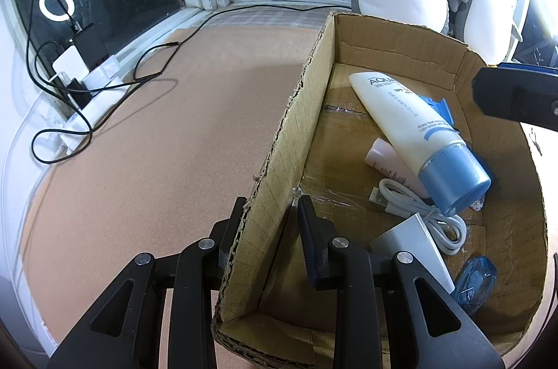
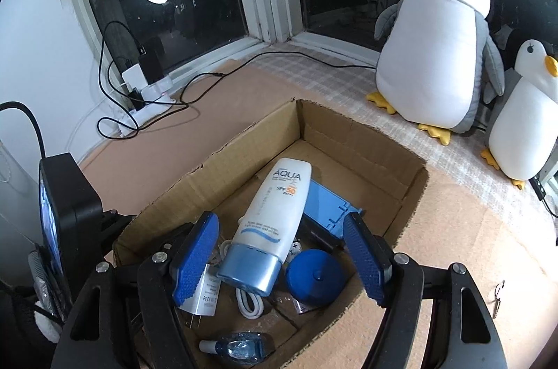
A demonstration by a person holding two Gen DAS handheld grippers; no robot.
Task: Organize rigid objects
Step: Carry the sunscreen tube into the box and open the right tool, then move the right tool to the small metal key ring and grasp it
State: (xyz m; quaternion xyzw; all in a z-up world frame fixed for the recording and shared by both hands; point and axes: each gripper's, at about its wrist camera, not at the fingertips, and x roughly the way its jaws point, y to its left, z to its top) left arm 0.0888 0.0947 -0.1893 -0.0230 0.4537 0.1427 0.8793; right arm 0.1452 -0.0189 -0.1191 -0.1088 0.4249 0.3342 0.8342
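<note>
Above the cardboard box (image 2: 348,139), right tool (image 2: 282,257) spread wide, tilted downward.

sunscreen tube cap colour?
Metallic light blue; the tube itself is white. The cap shows best in the right wrist view.

Rough, matt corrugated cardboard box (image 2: 362,139) with torn edges; a smooth, glossy white plastic sunscreen tube (image 2: 275,219) with a satin metallic-blue cap is seen inside. Blue pads (image 2: 366,259) are finely textured rubber, the penguin toys (image 2: 436,45) soft plush cloth
</note>
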